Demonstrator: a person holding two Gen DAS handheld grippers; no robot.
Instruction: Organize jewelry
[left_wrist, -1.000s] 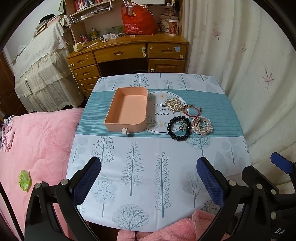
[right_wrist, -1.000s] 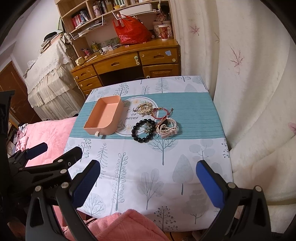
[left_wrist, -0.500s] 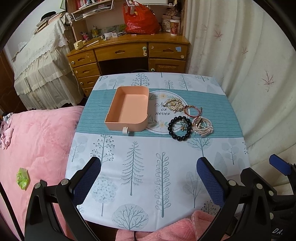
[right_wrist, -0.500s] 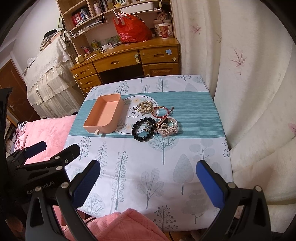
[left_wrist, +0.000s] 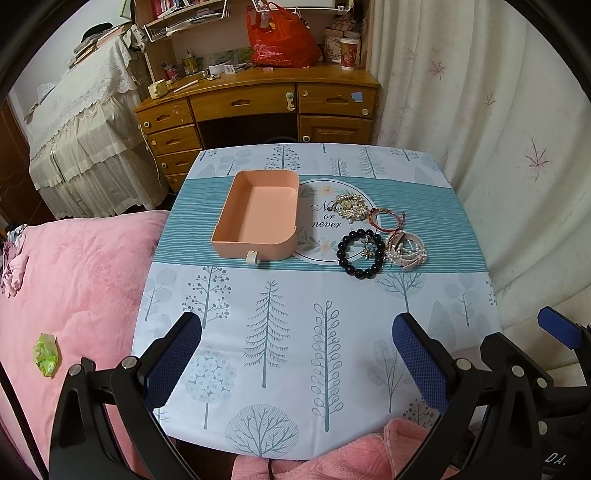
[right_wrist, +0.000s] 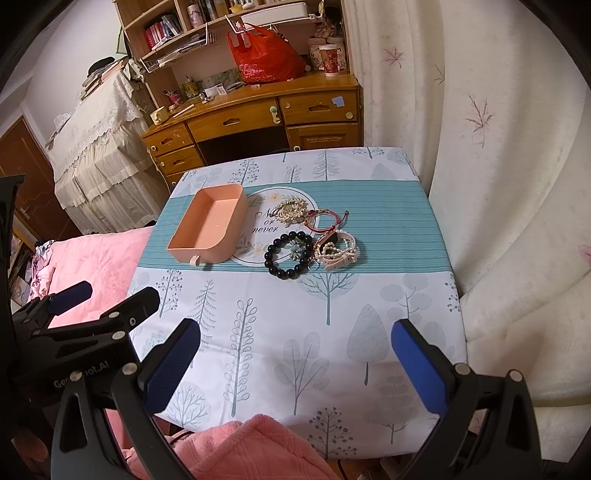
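Note:
An empty peach tray (left_wrist: 258, 216) (right_wrist: 208, 225) sits on the teal band of the table. To its right lies a cluster of jewelry: a gold brooch (left_wrist: 349, 207) (right_wrist: 291, 209), a red cord bracelet (left_wrist: 386, 219) (right_wrist: 325, 218), a black bead bracelet (left_wrist: 360, 253) (right_wrist: 290, 254) and a pink pearl piece (left_wrist: 406, 251) (right_wrist: 338, 250). My left gripper (left_wrist: 297, 349) hangs open above the table's near edge, well short of the jewelry. My right gripper (right_wrist: 295, 347) is open too, beside it on the right, empty.
The table (left_wrist: 295, 350) wears a tree-print cloth. A pink bed (left_wrist: 74, 277) borders its left side, a cream curtain (right_wrist: 498, 184) its right. A wooden desk (left_wrist: 258, 107) with a red bag (left_wrist: 282, 40) stands behind. Pink fabric (right_wrist: 251, 443) lies at the near edge.
Both grippers have drifted slightly forward and tilted, so the table sits a little nearer and lower in view. Nothing on the table has moved and both stay open.

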